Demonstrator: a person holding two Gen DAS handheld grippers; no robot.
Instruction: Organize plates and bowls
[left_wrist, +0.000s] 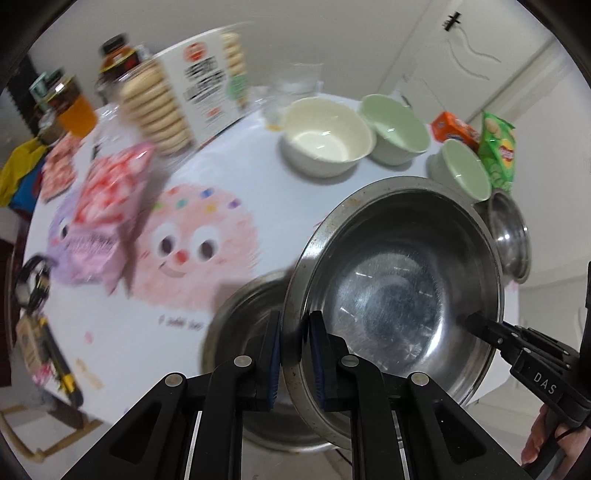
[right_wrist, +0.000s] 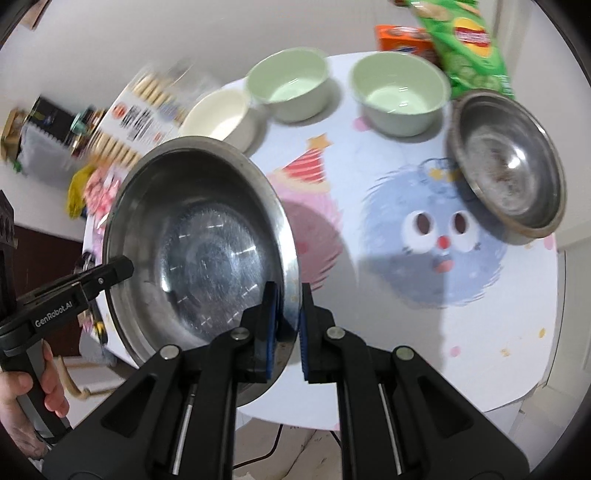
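While both clamp opposite sides of its rim, the left hand-held gripper (left_wrist: 295, 354) and right hand-held gripper (right_wrist: 286, 325) carry one large steel bowl (left_wrist: 399, 273), tilted, above the counter (left_wrist: 229, 162). Around that held bowl: a second steel bowl (left_wrist: 236, 332) just beneath its left edge, a third steel bowl (right_wrist: 509, 166) to its right, a cream bowl (left_wrist: 325, 136) and two green bowls (right_wrist: 291, 83) (right_wrist: 399, 88) beyond. Risk, judged: thin rim grips may slip if either hand twists, dropping it onto the bowl below.
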